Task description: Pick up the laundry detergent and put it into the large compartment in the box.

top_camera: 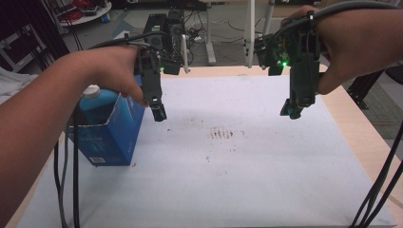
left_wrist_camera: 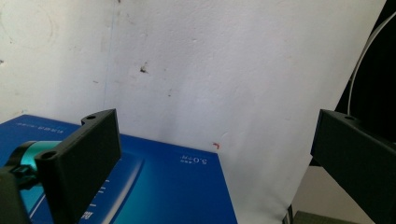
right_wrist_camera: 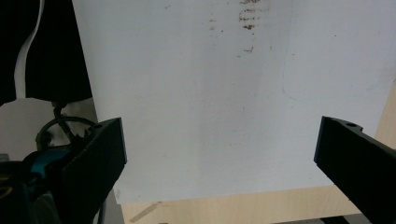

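Both tools are jaws apart, holding nothing. Our left tool (top_camera: pixel 158 113) hangs just beside the box's (top_camera: pixel 110 137) open top; our right tool (top_camera: pixel 291 110) is well apart over the white sheet (top_camera: pixel 247 180). We judge nothing is started: bottle (top_camera: pixel 97 102) not yet pulled. Box is blue, upright at the worktop's (top_camera: pixel 354 128) left, teal white-capped bottle inside.

blue box (top_camera: pixel 109 135) partly behind forearm, bottle (top_camera: pixel 97 102) mostly hidden inside

Blue box (left_wrist_camera: pixel 154 186) — only "5.0" reads, seen upside down.
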`<state>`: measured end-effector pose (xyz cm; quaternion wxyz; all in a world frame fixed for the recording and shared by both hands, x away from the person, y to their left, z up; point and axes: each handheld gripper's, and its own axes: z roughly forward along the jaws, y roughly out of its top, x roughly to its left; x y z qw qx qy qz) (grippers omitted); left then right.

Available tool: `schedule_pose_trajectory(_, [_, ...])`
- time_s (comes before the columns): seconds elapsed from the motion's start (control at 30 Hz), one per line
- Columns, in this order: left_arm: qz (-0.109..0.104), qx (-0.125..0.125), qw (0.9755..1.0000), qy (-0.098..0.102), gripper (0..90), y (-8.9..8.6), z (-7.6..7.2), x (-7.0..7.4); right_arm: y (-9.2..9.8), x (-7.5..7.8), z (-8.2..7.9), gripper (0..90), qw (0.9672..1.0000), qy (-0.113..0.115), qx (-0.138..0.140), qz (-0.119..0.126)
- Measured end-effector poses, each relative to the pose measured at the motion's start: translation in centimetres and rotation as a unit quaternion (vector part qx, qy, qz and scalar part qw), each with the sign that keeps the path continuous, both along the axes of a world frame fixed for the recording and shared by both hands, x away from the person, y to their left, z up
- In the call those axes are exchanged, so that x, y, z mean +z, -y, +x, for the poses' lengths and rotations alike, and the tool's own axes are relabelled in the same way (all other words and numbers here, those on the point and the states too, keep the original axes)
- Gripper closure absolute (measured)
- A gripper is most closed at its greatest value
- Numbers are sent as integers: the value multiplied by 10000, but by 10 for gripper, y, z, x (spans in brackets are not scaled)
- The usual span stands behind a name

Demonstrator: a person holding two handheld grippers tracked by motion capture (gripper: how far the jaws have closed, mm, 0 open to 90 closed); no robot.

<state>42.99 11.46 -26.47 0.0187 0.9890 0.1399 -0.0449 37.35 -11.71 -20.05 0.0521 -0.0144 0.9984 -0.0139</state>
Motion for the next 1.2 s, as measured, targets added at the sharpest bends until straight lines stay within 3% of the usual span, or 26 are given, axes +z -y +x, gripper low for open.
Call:
schedule_pose_trajectory(0.4, [109,-59,9999,-46,17,-5,-1,-4,-1,4,1,13,10000,4,24,-3])
schedule_pose_trajectory(0.7, [-16,-112,9999,-62,17,-1,0,-2,1,3,3,13,10000,13,30,8])
schedule_pose_trajectory(1.2, [-25,-161,9999,-46,17,6,1,1,1,1,4,13,10000,7,10,23])
